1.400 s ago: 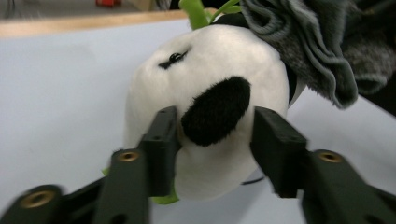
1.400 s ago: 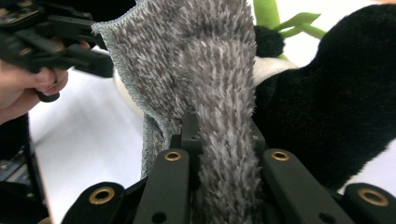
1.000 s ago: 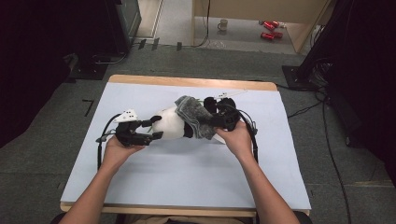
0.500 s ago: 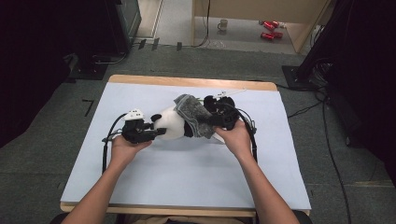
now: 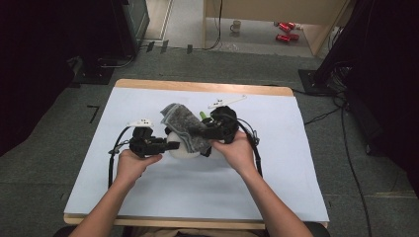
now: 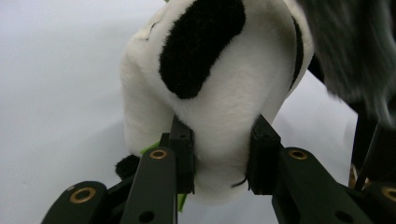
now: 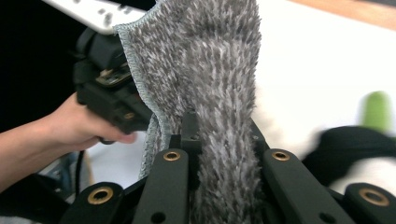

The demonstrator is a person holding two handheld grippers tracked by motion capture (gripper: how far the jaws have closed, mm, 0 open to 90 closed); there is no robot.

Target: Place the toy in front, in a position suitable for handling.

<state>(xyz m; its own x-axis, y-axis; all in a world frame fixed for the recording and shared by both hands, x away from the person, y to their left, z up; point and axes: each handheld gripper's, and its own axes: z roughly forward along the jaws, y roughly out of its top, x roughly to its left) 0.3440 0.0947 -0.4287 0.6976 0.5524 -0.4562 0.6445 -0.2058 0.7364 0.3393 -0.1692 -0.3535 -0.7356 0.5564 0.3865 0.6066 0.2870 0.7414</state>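
The left gripper (image 5: 165,144), jaws just closed, is pinching the panda plush (image 6: 219,93); the right gripper (image 5: 203,132) is clamping the grey cloth (image 5: 183,126) draped directly above it.

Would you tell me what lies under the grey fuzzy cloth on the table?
The grey cloth drapes over a white-and-black plush toy; the toy's lower white part shows below it. The part under the cloth is covered.

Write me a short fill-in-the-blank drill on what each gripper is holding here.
The left gripper has just been closing and pinches the black-and-white ____ toy.
The right gripper is clamped on a fuzzy ____ cloth.
Both things are over a table covered in ____.

Missing words: plush; grey; white
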